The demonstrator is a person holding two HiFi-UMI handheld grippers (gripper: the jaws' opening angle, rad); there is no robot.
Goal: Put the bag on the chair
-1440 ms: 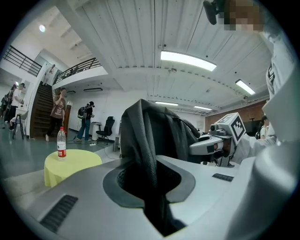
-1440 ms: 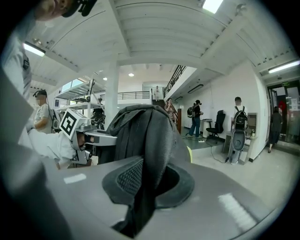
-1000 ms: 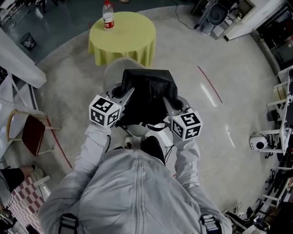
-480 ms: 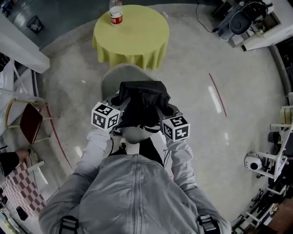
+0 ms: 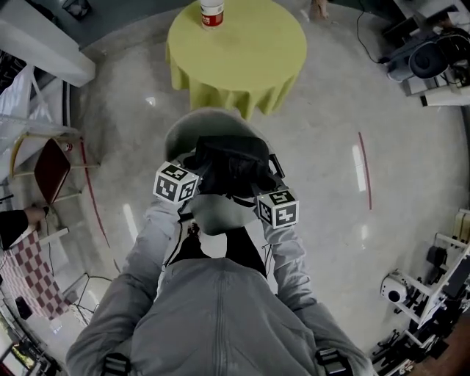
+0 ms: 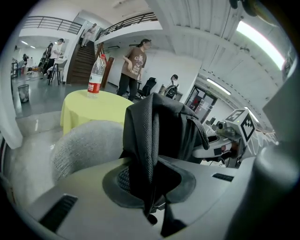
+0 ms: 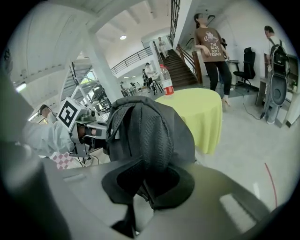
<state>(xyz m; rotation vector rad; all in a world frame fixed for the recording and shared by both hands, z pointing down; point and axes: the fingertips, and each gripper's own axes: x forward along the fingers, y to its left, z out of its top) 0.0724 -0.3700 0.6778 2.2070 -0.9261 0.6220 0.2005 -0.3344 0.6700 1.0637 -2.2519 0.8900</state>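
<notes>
Yellow table (image 5: 246, 51) stands just beyond grey chair (image 5: 182, 132).

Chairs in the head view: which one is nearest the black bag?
The grey padded chair just beyond the bag; the red-seated chair stands far to the left.

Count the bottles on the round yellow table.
1: a clear plastic bottle with a red label stands near the far edge of the round table under a yellow cloth. The head view crops that edge, so another could be hidden.

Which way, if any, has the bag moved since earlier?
Yes: down toward the gray chair, whose back now shows more beyond the black bag.
</notes>
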